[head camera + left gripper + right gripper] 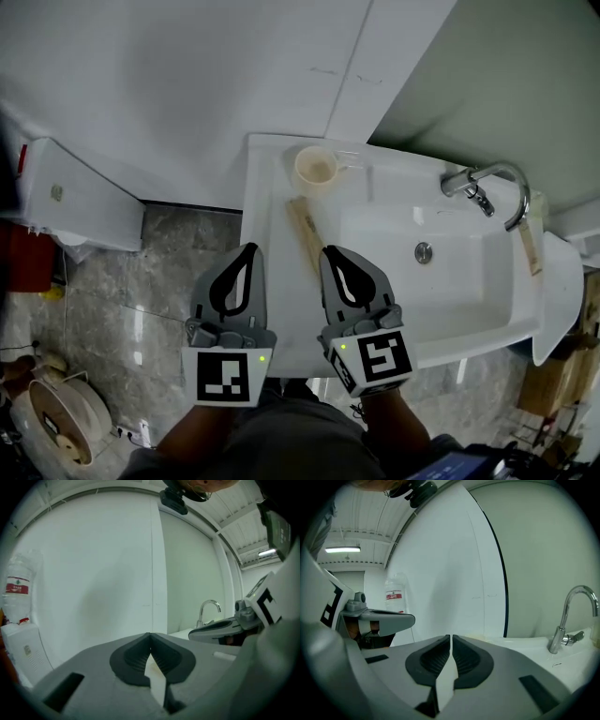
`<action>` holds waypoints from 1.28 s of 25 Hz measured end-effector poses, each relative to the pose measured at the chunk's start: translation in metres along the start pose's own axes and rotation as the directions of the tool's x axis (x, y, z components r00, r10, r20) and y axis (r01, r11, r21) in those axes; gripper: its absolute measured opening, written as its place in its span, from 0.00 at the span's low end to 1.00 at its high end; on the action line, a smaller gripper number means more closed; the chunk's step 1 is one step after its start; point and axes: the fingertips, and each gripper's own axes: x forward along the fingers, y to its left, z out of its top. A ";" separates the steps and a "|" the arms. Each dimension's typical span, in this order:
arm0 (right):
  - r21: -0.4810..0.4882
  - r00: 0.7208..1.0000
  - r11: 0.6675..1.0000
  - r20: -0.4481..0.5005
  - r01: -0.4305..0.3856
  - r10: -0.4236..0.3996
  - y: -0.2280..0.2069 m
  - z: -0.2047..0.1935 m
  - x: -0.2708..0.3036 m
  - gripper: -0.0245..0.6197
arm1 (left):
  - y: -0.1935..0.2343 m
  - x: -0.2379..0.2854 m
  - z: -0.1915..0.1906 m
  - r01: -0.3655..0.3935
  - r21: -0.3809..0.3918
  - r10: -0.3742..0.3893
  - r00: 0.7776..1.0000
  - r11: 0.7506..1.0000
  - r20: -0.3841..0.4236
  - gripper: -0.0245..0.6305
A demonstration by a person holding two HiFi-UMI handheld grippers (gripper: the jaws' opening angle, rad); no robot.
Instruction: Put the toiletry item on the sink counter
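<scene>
Counting two tools: left tool (pixel 251 249) and right tool (pixel 329 252), both with jaws together, empty. One cup (pixel 316 169), one faucet (pixel 461 182). One toiletry item (pixel 304 232): tan, slender, lying on counter (pixel 265 202) between cup and right tool.

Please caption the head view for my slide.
Left hand-held gripper and right hand-held gripper, both shut, at a sink counter bearing cup and beige stick.

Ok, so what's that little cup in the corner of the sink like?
The cup is round and pale cream, plastic by its look, standing upright with its open mouth up. Nothing shows inside it. It sits on the back left corner of the white sink counter. A long tan item lies close in front of it on the same counter.
</scene>
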 end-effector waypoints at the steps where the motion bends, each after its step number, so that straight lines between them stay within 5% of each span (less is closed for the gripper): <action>1: -0.007 1.000 1.000 0.012 0.001 -0.001 0.001 0.005 -0.005 0.08 | -0.003 -0.004 0.004 -0.001 0.007 0.001 1.000 1.000 0.008 0.05; 13: -0.070 0.996 0.998 0.093 -0.001 0.008 0.013 0.035 -0.044 0.06 | -0.022 -0.040 0.034 -0.034 0.034 0.031 0.996 0.999 0.082 0.05; 32: -0.060 0.994 0.998 0.106 -0.017 0.023 0.020 0.036 -0.050 0.06 | -0.023 -0.050 0.034 -0.053 0.031 0.050 0.995 0.998 0.082 0.05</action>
